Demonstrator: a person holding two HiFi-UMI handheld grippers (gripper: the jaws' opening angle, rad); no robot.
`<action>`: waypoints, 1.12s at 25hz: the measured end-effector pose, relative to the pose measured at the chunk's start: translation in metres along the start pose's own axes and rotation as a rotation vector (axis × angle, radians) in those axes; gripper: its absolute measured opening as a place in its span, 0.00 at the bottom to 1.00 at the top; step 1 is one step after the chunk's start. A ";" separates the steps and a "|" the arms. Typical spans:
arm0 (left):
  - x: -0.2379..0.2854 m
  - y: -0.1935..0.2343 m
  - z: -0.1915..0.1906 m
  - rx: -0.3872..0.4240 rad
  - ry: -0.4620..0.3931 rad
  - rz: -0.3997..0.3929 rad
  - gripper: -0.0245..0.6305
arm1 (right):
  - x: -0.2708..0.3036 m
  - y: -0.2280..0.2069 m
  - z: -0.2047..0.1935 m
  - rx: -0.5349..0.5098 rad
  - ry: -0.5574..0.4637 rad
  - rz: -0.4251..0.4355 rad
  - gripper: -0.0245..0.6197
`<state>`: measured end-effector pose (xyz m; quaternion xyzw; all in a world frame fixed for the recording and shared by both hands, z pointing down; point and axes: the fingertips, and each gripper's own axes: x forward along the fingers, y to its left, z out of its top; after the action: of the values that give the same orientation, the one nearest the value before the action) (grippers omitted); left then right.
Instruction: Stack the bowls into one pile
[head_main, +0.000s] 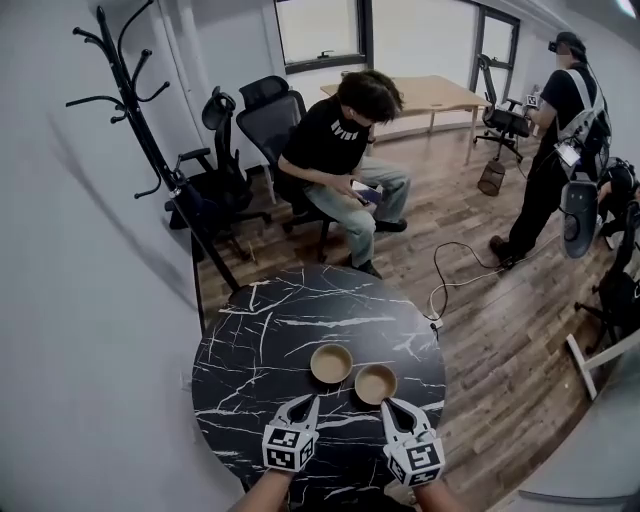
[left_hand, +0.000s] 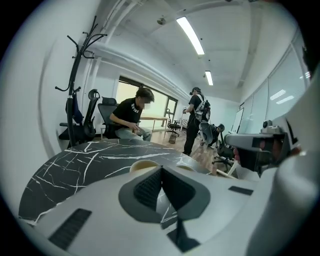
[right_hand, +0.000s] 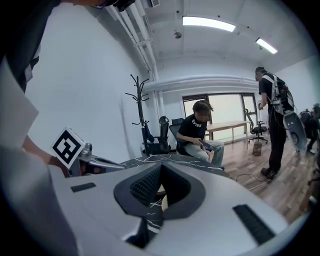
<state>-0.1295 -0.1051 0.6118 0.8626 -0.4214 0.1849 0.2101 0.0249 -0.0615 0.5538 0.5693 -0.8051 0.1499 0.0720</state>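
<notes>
Though behind left tool (left_hand: 161, 169), bowl (left_hand: 141, 165) rim

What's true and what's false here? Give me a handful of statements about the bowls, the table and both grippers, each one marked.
1. A left bowl and a right bowl sit on the table. True.
2. The bowls are already stacked. False: they sit side by side.
3. The left gripper and the right gripper both have shut jaws with nothing between them. True.
4. The table is white and square. False: it is round and black with white veins.
5. Nobody else is in the room. False: a seated person is beyond the table.
</notes>
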 end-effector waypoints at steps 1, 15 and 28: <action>0.002 0.003 -0.001 0.004 0.006 0.000 0.05 | 0.001 0.001 -0.001 -0.002 0.002 0.003 0.05; 0.054 0.061 -0.010 0.029 0.073 0.106 0.07 | 0.012 -0.002 -0.052 -0.007 0.130 0.026 0.05; 0.112 0.100 -0.034 -0.169 0.192 0.170 0.26 | 0.003 -0.036 -0.051 0.159 0.139 -0.027 0.05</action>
<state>-0.1502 -0.2157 0.7170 0.7814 -0.4849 0.2475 0.3051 0.0551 -0.0588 0.6085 0.5724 -0.7759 0.2516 0.0842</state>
